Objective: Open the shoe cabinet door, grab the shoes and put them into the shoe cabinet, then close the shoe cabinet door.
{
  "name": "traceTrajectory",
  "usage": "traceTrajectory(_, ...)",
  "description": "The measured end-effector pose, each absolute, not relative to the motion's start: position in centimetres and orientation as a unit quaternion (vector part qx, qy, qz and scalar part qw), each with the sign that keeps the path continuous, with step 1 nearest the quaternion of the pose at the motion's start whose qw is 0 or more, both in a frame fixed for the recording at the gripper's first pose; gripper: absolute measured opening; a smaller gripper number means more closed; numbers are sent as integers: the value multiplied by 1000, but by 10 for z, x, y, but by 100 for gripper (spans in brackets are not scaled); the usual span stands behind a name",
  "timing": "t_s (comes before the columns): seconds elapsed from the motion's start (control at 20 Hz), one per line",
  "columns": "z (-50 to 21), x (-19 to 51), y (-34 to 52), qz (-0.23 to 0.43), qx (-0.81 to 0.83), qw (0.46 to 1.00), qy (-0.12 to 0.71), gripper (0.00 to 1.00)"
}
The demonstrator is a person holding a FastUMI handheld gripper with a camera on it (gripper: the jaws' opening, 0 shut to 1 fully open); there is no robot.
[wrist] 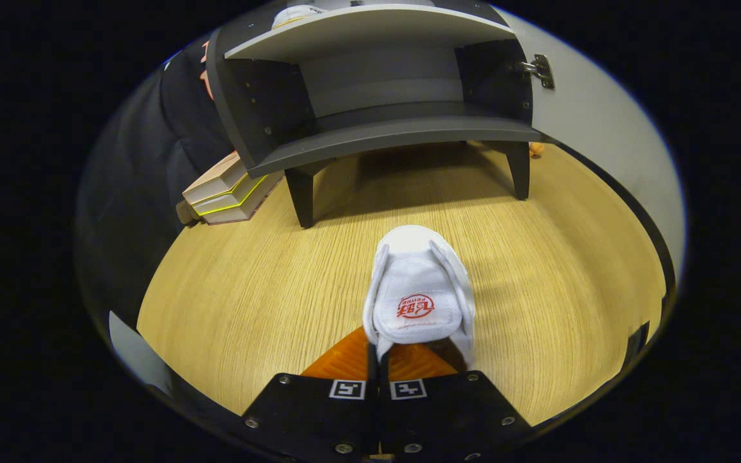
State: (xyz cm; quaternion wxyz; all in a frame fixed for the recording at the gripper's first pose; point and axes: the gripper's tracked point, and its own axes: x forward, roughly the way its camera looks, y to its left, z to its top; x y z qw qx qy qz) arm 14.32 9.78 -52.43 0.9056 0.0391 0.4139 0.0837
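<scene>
The gripper (380, 360) is pinching the heel edge of a white shoe (419, 289), its two fingers drawn close together with only the thin heel fabric between them. The shoe is hanging just ahead of the fingers, toe pointing away, its strap and red logo patch facing upward. Holding it by the heel is likely keeping the toe leading, so it can slide nose-first onto a shelf.

Below and around the shoe, a pale wood-grain floor (248, 289) is spreading out. Whether the sole is touching the floor or is lifted clear of it, I cannot tell.

Beyond the shoe, well apart from it, a dark shoe cabinet (383, 135) is standing on short legs. Its door (602, 116) is swung open to the right, a metal hinge (541, 69) showing at its inner edge, so the lower shelf is lying bare and ready to receive the shoe. On the shelf above, another white shoe (296, 14) appears to be resting already.

Beside the cabinet's left leg, a stack of boxes (229, 193) is sitting on the floor.
</scene>
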Motion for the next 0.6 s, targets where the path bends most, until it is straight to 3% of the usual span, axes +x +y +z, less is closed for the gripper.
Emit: traceTrajectory(0.6,-432,146,84,93,17,931,353,0)
